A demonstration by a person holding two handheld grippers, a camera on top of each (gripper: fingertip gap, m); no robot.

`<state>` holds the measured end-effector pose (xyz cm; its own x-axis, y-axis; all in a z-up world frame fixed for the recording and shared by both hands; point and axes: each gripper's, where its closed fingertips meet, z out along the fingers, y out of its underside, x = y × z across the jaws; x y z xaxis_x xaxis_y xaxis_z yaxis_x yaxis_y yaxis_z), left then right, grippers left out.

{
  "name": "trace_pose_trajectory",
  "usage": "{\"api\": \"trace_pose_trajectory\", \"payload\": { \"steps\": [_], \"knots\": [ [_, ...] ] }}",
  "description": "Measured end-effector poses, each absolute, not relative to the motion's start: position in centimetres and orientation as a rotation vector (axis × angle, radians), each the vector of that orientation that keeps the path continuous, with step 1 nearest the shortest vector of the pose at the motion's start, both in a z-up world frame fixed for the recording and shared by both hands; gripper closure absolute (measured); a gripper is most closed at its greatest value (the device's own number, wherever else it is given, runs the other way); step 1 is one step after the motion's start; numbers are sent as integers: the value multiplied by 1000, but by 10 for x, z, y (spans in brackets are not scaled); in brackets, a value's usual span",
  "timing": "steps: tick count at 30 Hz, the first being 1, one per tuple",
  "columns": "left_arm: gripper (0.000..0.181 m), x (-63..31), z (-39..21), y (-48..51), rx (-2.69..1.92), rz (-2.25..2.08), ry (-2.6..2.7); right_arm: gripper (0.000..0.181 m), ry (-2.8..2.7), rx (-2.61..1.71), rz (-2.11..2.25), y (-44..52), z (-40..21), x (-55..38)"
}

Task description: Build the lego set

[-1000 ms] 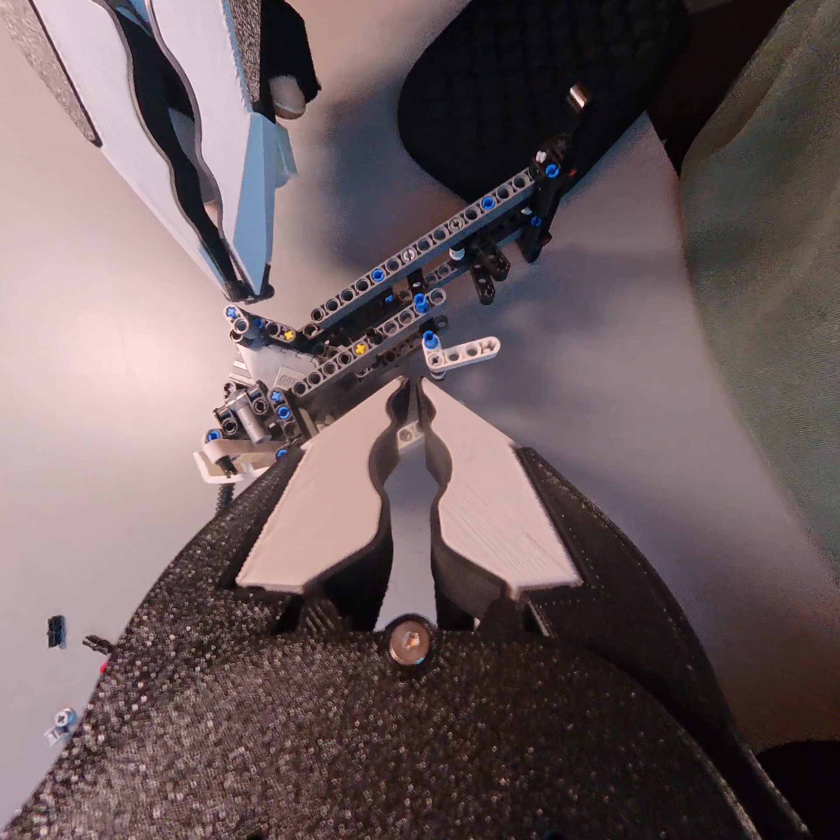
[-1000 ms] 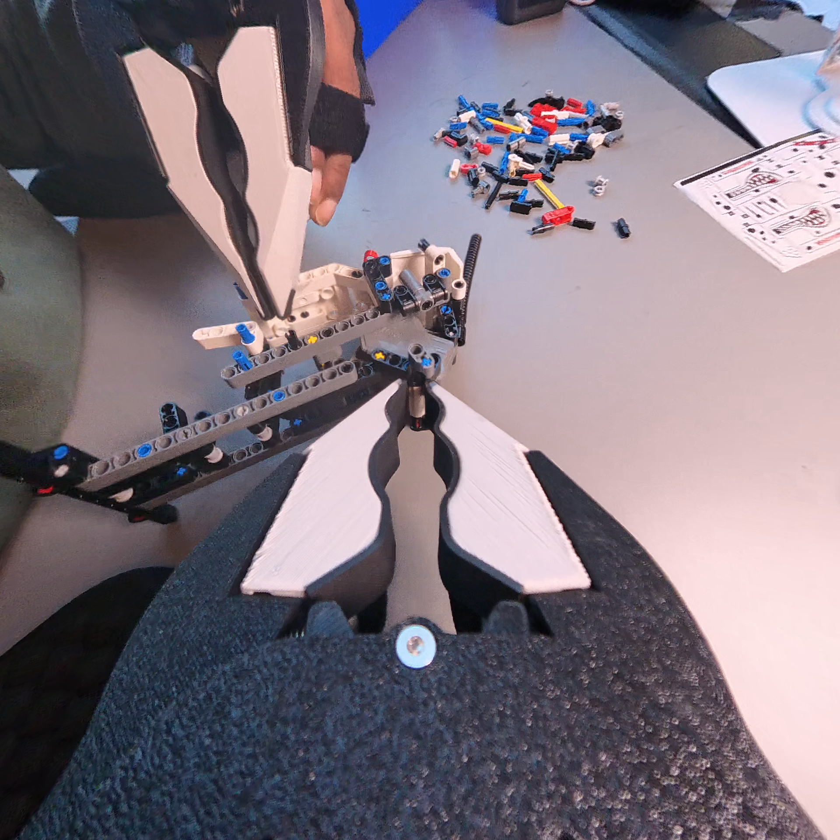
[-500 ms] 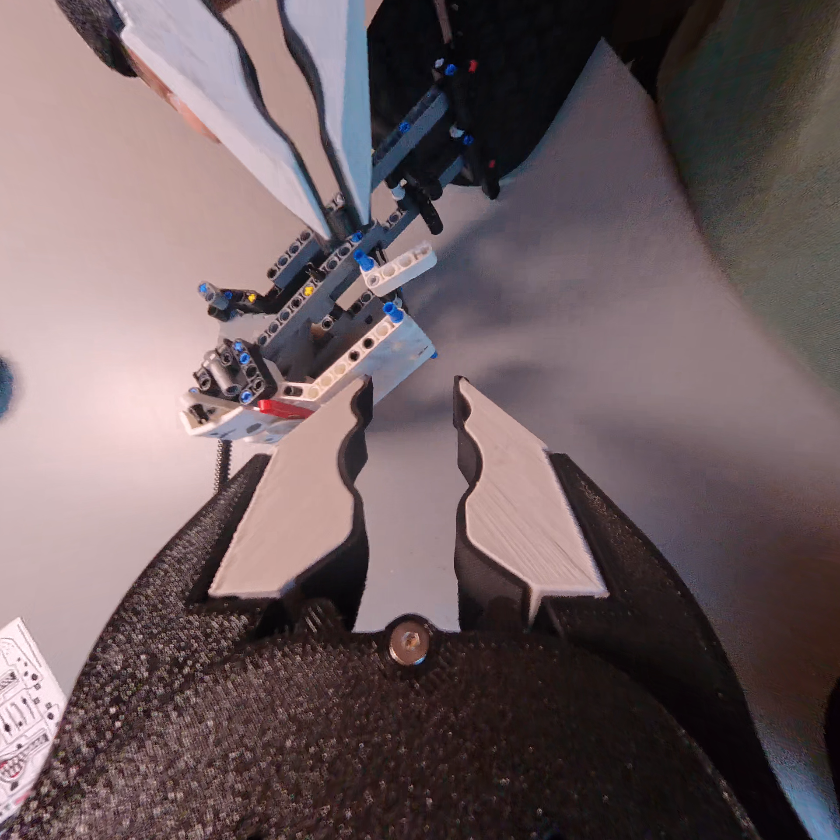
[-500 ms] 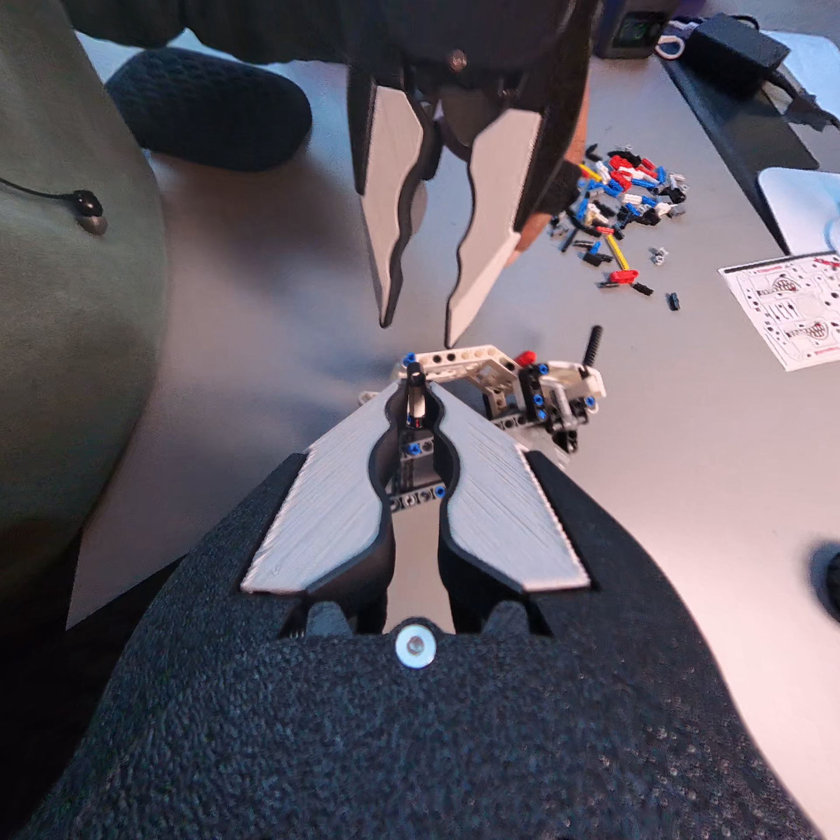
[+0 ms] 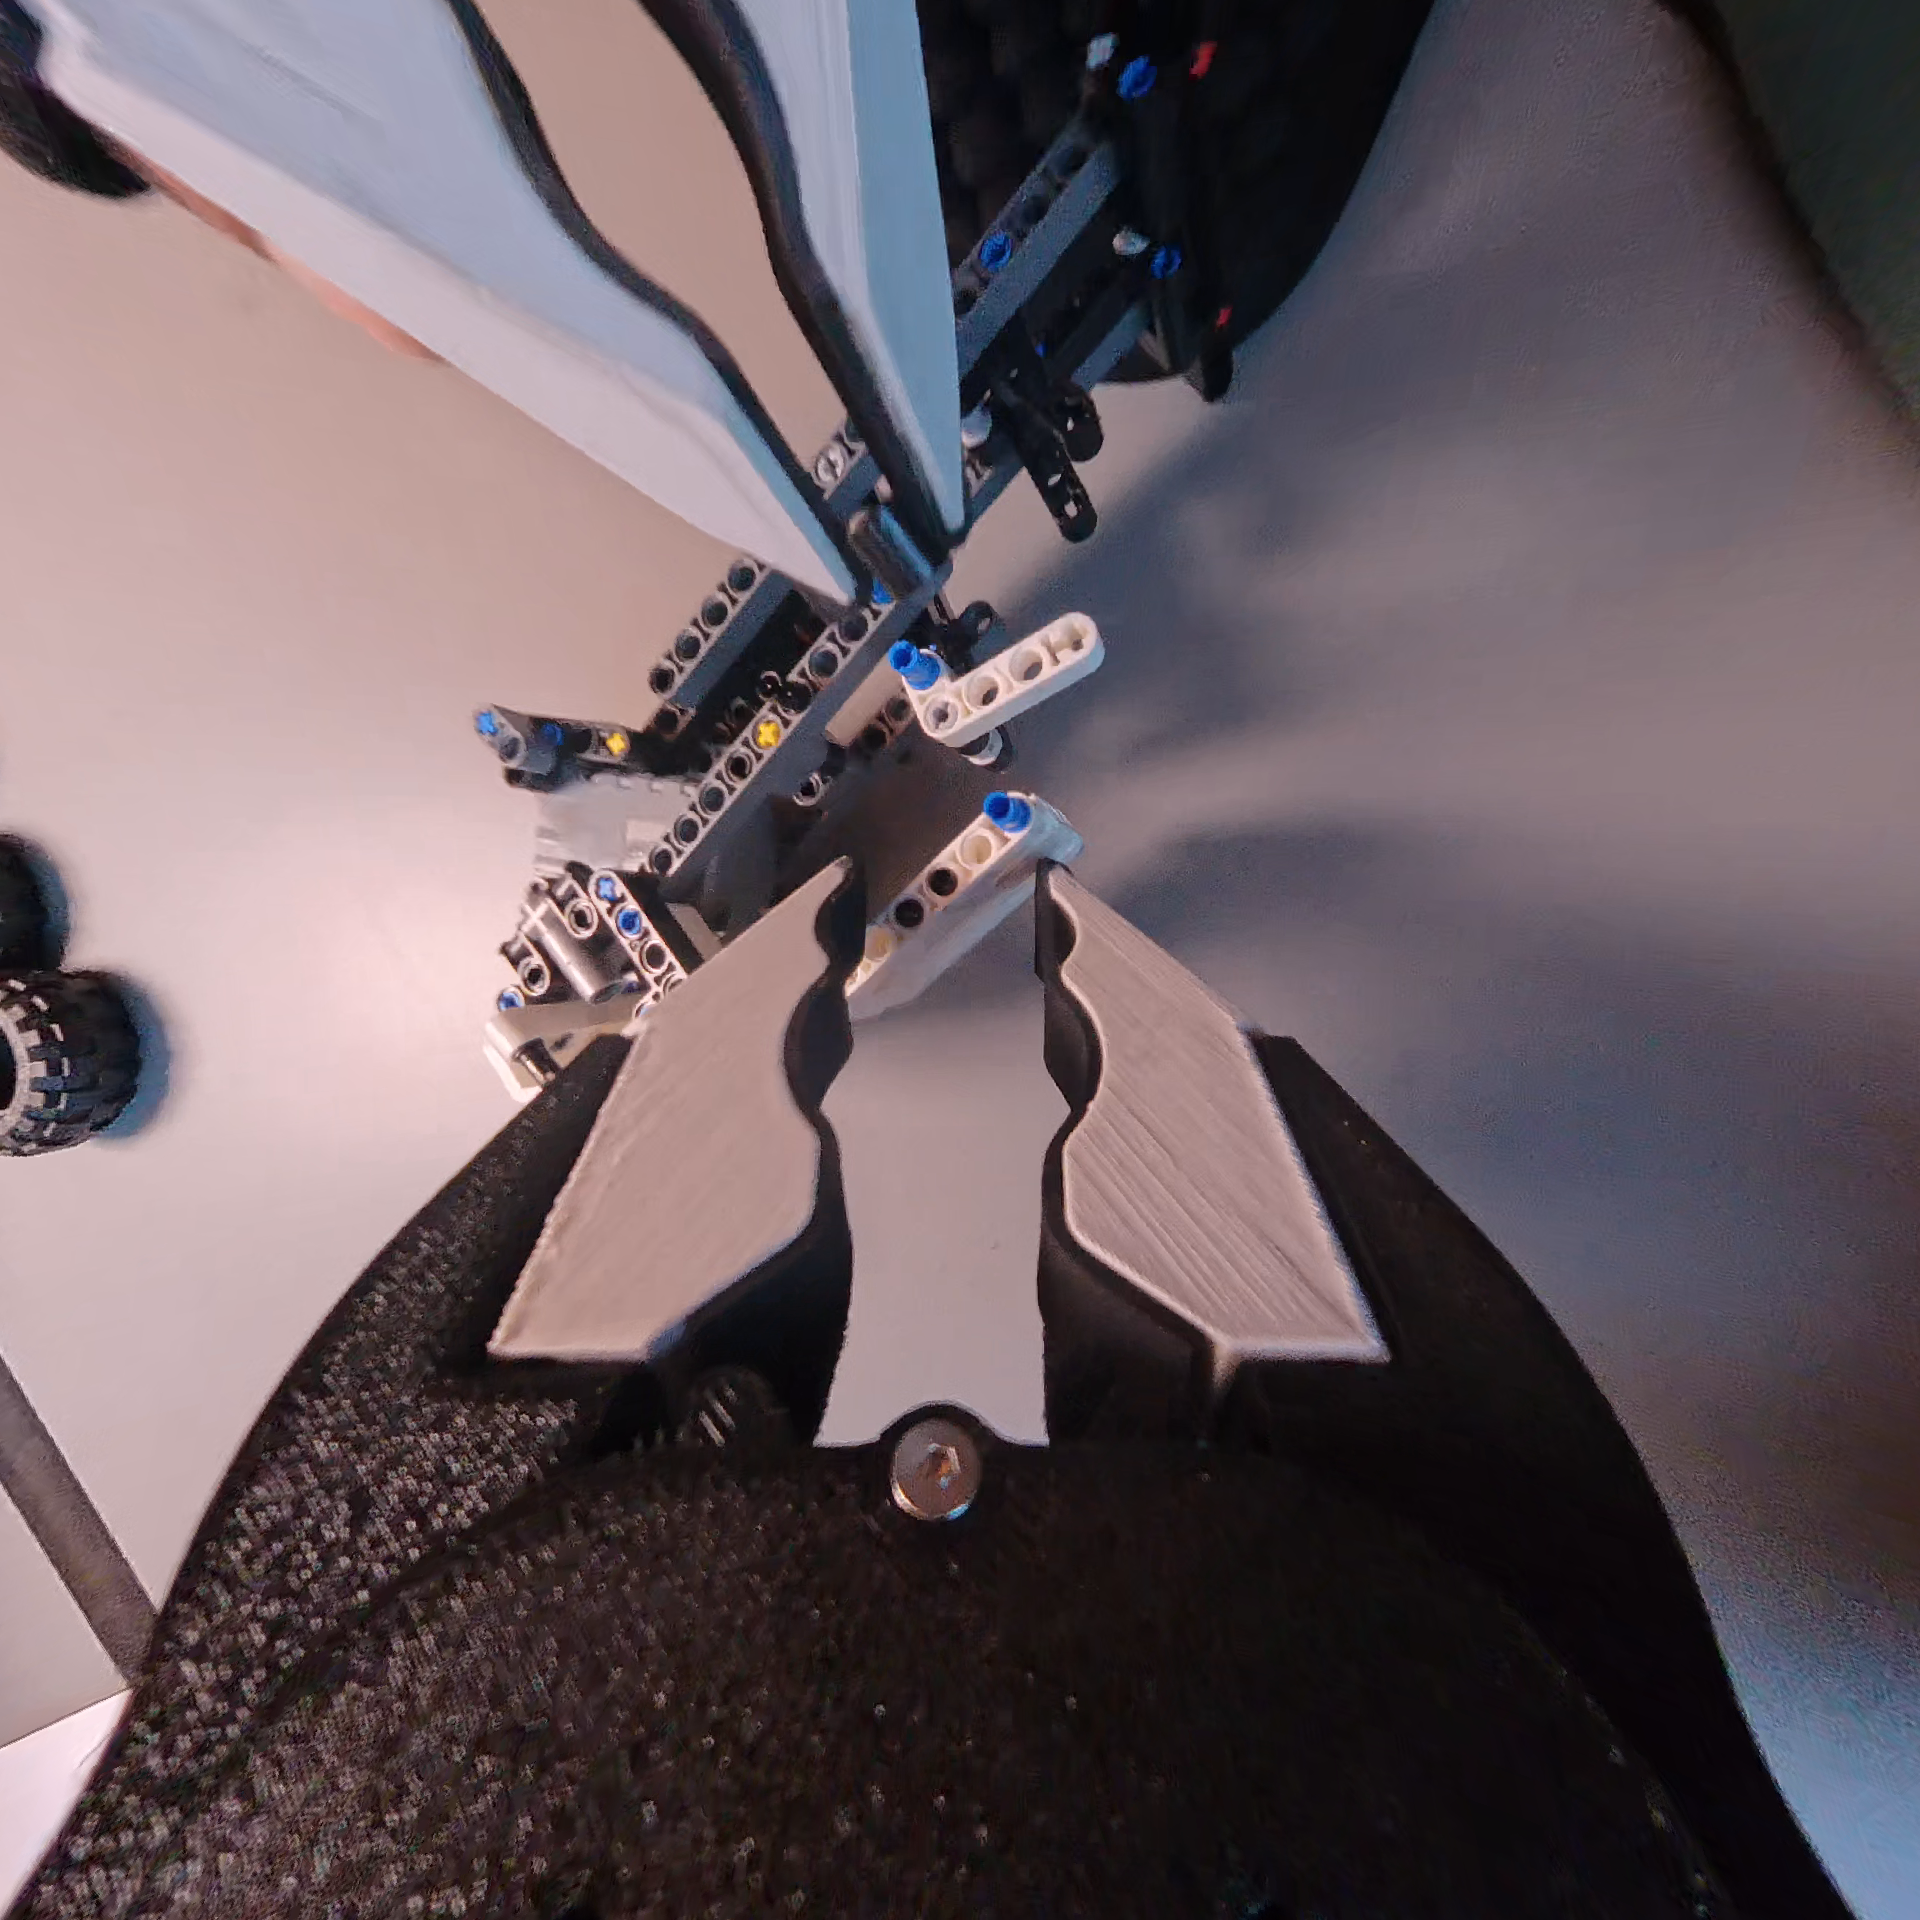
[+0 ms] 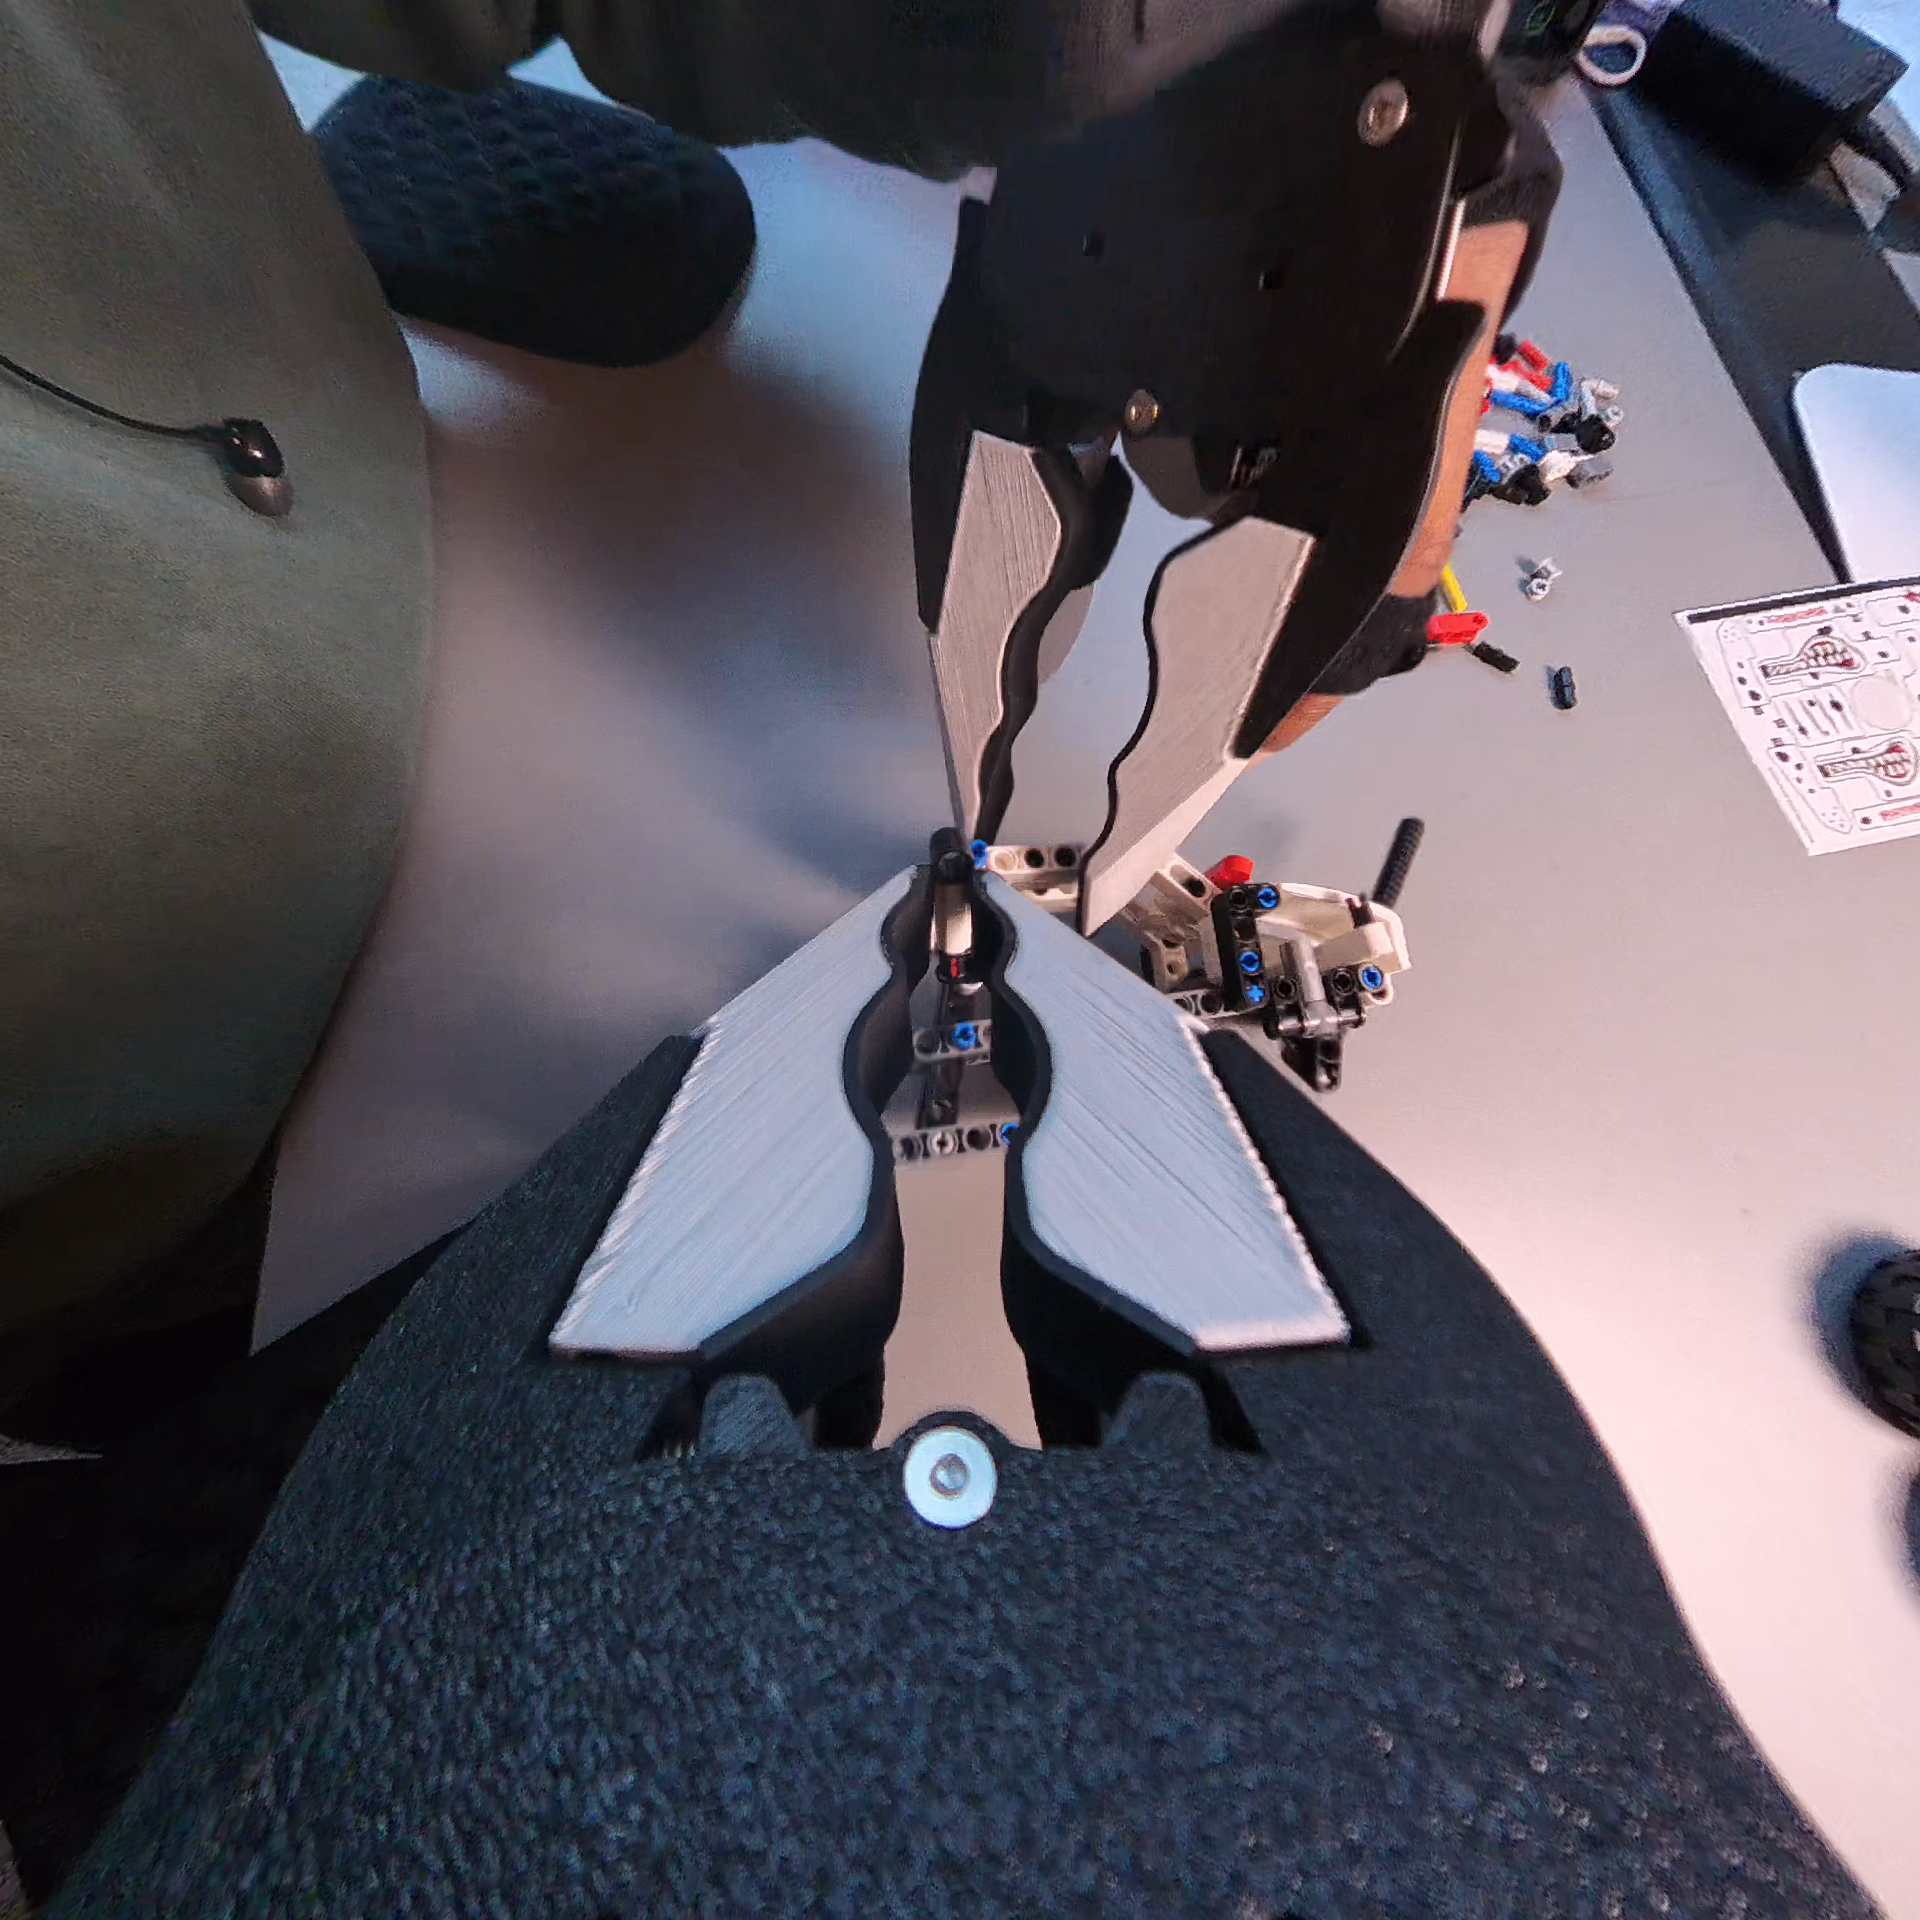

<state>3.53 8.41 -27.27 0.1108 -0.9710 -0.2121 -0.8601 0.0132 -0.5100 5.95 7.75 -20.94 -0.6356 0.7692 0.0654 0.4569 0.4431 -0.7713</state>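
A half-built lego model of grey beams, white panels and blue pins lies on the grey counter, caught between two hand-held tools. The right tool is clenched on a small dark-and-silver part standing up from the model's long grey beam; in the left wrist view its two pale fingers come down from the top edge and meet at that beam. The left tool is released, its fingers spread to either side of the model's white perforated panel (whether either fingertip touches the panel cannot be told). In the right wrist view the same tool hangs tips-down over the white frame end of the model. Off to the side lie a heap of loose pieces in red, blue and black, a printed sticker sheet, and black rubber tyres.
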Motion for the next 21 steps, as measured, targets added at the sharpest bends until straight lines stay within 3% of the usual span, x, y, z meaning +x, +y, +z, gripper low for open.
{"api": "trace_pose_trajectory", "payload": {
  "steps": [3,13,21],
  "knots": [
    [159,26,-286,73,-1960,-278,1868,175,-2274,-1044,1031,76,-208,64],
    [167,36,-265,13,-2054,-513,1494,175,-2341,-885,1071,48,-210,49],
    [160,35,-236,13,-1927,-702,992,175,-2246,-752,1336,20,-181,33]
  ]
}}
